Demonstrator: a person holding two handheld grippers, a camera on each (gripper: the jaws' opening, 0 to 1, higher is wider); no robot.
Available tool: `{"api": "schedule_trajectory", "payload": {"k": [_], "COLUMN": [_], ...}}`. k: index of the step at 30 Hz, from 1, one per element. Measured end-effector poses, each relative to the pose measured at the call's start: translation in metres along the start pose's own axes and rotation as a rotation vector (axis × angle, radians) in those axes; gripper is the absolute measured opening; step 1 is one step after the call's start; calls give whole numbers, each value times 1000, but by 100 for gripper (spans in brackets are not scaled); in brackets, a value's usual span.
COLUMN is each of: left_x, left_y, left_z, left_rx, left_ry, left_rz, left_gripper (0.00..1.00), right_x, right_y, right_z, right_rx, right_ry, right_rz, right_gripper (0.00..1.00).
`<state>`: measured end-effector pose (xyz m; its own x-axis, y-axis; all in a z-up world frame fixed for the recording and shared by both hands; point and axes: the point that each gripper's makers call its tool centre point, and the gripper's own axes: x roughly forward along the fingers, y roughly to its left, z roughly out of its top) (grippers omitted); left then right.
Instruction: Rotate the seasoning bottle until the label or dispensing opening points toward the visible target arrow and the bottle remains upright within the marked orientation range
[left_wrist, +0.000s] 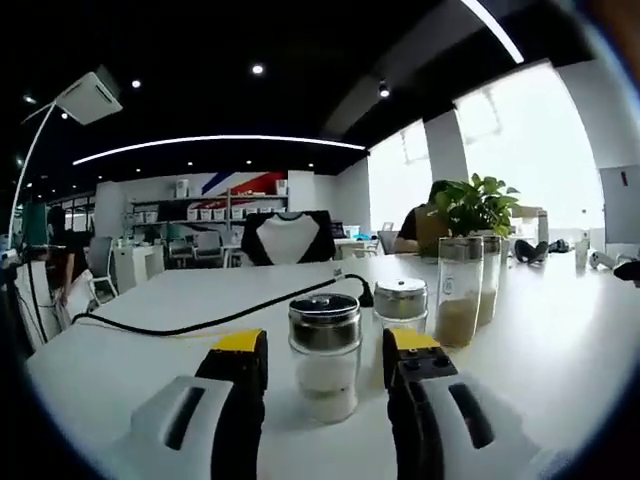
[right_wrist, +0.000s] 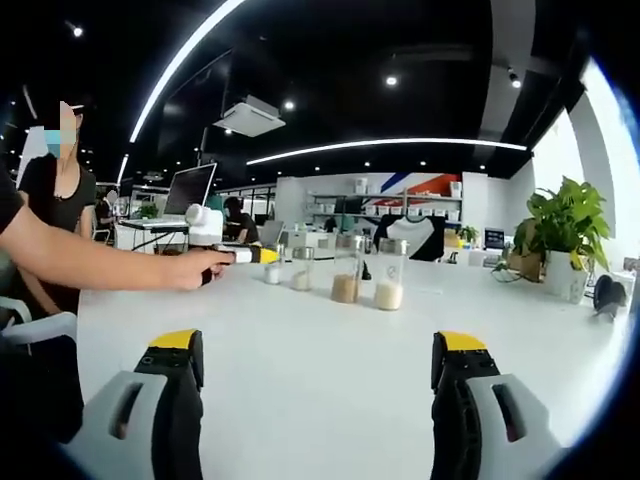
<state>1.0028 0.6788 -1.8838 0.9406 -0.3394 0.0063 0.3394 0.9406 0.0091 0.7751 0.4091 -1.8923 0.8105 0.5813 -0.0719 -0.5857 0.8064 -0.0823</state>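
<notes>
**Left gripper brackets the bottle, turn not yet begun**

The left gripper (left_wrist: 325, 362) stands released, its yellow-tipped jaws spread to either side of the seasoning bottle (left_wrist: 324, 355) with a gap showing on both flanks; the bottle sits upright on the white table (left_wrist: 560, 340), metal cap on, white grains in its lower part; just behind it stands a second short shaker (left_wrist: 401, 303), and further back a tall jar (left_wrist: 459, 290) of tan powder; a black cable (left_wrist: 200, 322) trails across the table to the left. The right gripper (right_wrist: 318, 362) hangs released too, well back from the row of jars (right_wrist: 345, 272). No arrow or label can be made out, so I cannot judge the heading; the work looks barely started, with the clamp, the turn and the check for uprightness all left to do.
</notes>
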Motion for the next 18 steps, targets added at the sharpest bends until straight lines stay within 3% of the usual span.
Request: {"api": "schedule_trajectory", "payload": {"k": [6,18], "left_x": [6,15], "left_y": [0,-2], "left_z": [0,-6], "left_rx": [29,13], "left_ry": [10,26], "left_rz": [-1,-10], "left_gripper": [41,35], "right_x": [0,0], "right_y": [-3,-9], "right_z": [-4,-10], "right_rx": [15,31], "right_ry": [9,22], "right_rz": [-8,-22], "right_gripper": [99,99]}}
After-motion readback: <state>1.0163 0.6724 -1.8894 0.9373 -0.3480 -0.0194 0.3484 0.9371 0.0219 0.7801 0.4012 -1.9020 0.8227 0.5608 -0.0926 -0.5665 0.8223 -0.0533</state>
